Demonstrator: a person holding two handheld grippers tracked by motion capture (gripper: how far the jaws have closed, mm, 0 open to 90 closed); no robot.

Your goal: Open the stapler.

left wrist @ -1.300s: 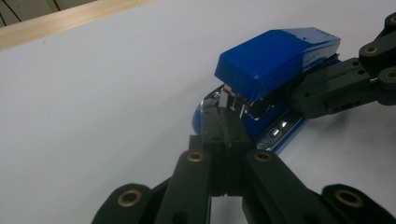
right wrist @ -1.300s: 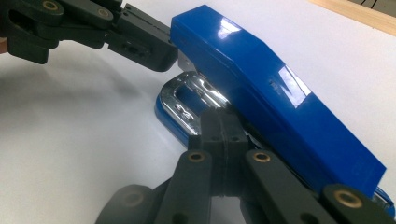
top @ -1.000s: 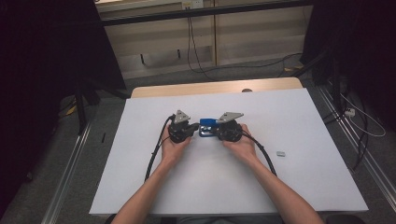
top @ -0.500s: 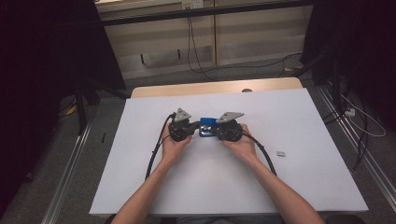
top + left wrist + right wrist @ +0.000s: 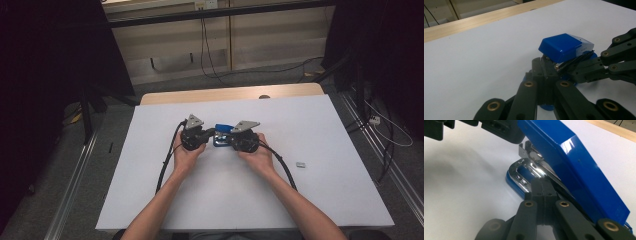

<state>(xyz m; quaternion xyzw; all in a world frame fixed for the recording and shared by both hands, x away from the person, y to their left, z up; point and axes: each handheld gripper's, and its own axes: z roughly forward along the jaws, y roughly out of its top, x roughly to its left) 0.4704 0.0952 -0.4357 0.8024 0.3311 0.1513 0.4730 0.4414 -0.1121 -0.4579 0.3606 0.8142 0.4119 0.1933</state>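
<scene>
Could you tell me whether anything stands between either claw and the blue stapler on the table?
Nothing visible does. Both the left claw and the right claw are shut and already at the stapler, its blue top raised.

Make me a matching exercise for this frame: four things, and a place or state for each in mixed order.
Things:
1. blue stapler
2. small grey block
3. left hand-held gripper
4. wooden table edge

Places or states:
A. beyond the white sheet
B. jaws shut, at the stapler
C. alone on the sheet, to the right
D. between the two grippers, top raised

Pairs: 1-D, 2-C, 3-B, 4-A
</scene>
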